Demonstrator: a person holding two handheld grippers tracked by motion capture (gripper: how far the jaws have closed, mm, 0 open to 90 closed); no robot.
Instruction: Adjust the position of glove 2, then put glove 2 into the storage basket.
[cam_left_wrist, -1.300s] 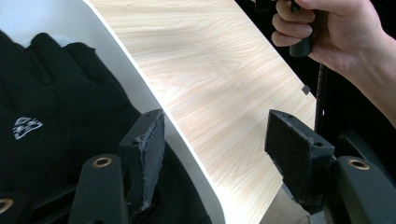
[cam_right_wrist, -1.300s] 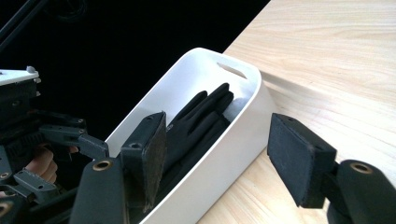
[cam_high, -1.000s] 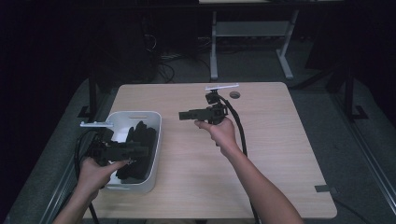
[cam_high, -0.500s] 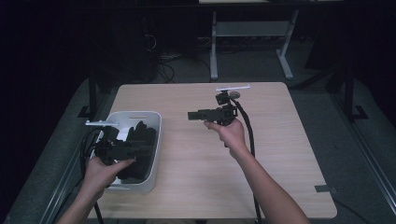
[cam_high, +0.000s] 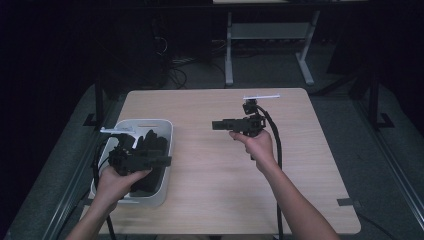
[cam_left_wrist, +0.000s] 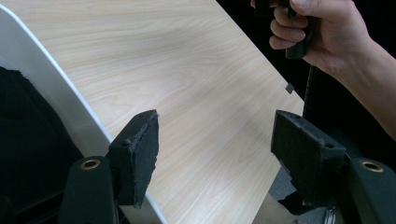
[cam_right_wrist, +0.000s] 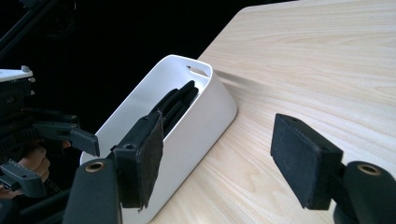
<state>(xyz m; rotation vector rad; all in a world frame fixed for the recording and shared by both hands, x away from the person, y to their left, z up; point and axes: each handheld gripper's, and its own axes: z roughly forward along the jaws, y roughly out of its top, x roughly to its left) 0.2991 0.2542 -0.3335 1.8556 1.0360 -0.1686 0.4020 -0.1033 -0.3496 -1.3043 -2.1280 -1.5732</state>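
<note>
A white bin (cam_high: 167, 131) stands at the table's left edge with dark fabric items (cam_high: 152, 145) piled in it. My left gripper (cam_high: 165, 161) hovers over the bin and points right. Its jaws have just been opening and stand open, with nothing between the pads (cam_left_wrist: 142, 149). My right gripper (cam_high: 215, 124) is held above the middle of the wooden table (cam_high: 210, 185) and points left toward the bin (cam_right_wrist: 196, 121). It is open, and bare table and the bin's wall show between its pads (cam_right_wrist: 299, 158). The dark items (cam_right_wrist: 180, 100) lie lengthwise inside the bin.
A person's right hand (cam_left_wrist: 322, 32) grips the other handle at the top right of the left gripper view. A metal desk frame (cam_high: 270, 35) and floor cables lie beyond the table. A small tape piece (cam_high: 346, 202) marks the table's near right corner.
My right gripper has shifted a little to the right over the table, still pointing left. The left hand stays over the bin, nearly in place.
</note>
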